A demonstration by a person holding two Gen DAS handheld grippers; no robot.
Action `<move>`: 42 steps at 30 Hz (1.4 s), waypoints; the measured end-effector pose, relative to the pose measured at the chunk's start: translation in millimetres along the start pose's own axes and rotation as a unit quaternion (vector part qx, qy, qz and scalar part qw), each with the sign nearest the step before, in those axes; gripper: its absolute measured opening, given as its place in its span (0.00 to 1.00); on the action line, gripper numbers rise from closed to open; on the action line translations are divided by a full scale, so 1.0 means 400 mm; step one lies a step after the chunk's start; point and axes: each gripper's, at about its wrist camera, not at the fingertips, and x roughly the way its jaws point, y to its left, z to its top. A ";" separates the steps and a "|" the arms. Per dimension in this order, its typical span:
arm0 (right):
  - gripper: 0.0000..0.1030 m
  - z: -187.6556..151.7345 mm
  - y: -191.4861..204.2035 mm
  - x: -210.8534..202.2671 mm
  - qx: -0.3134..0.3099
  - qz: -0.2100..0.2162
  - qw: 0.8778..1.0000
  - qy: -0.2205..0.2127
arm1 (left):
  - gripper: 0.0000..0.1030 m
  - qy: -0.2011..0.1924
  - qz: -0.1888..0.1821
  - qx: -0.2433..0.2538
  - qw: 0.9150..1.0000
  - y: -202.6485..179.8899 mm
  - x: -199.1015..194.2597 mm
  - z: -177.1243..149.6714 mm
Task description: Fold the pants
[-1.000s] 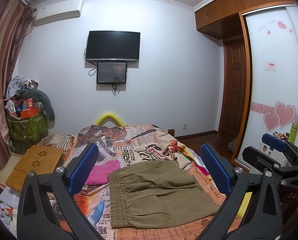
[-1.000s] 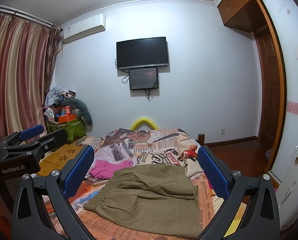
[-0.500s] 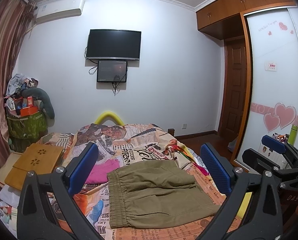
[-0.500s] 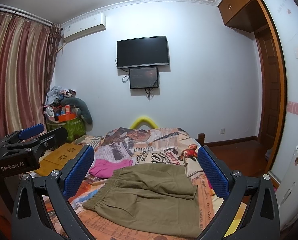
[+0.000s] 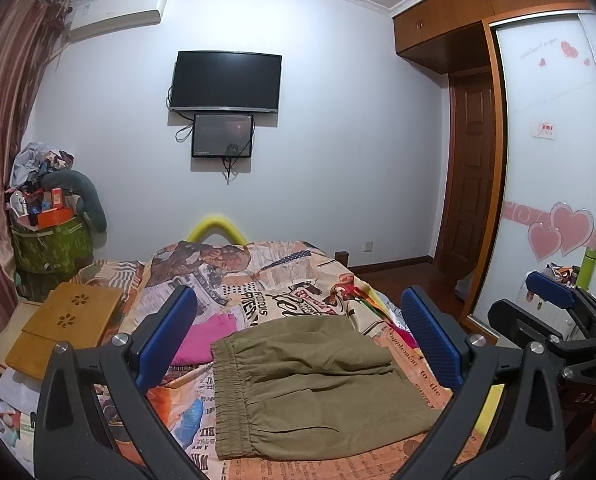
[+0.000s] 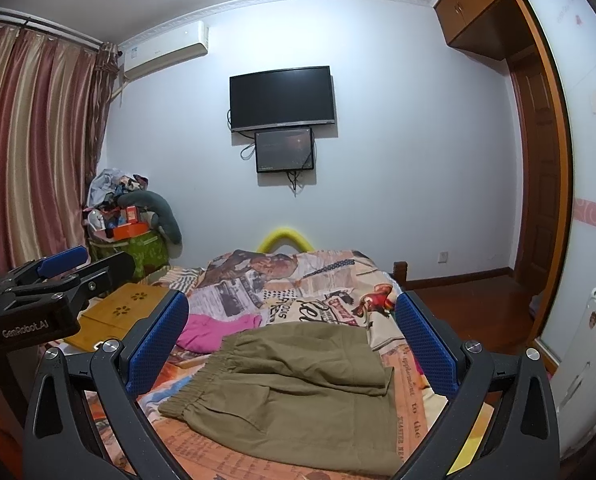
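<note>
the left gripper (image 5: 298, 344) is wide open and holds nothing. the right gripper (image 6: 293, 344) is wide open too, with nothing between its blue pads (image 6: 157, 348). both hang in the air above the near end of the bed (image 5: 257, 280), side by side, and neither one touches the cloth.

the pants (image 5: 314, 392) lie on the bed just ahead of both tools. they are green-brown and look folded into a short, thick pile, with the stretchy waist band (image 5: 229, 400) on the left side. from here it is hard to tell how many layers are in the pile.

a pink cloth (image 5: 205, 340) lies just beside the waist band, and may touch it. a wooden tray (image 5: 65, 320) sits further off to the left.

things could go wrong if a gripper comes down and pinches only the top layer. then the fold would slide open. a grab too close to the left edge could catch the pink cloth as well. a pull from one side alone could drag the whole pile over the bumpy bed cover.
</note>
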 end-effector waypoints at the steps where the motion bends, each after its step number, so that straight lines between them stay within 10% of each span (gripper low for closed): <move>1: 1.00 -0.002 -0.004 0.005 0.000 0.000 1.000 0.002 | 1.00 0.001 0.003 0.001 1.000 0.001 0.010 0.000; 23: 1.00 -0.134 -0.222 0.253 -0.007 -0.103 0.984 0.147 | 1.00 0.188 0.034 -0.003 0.982 0.121 0.469 -0.116; 34: 0.99 -0.245 -0.340 0.416 0.040 -0.065 0.961 0.267 | 1.00 0.313 0.053 0.004 0.948 0.241 0.701 -0.238; 42: 0.82 -0.364 -0.359 0.549 0.050 -0.020 0.933 0.355 | 0.99 0.390 0.070 0.021 0.918 0.298 0.782 -0.355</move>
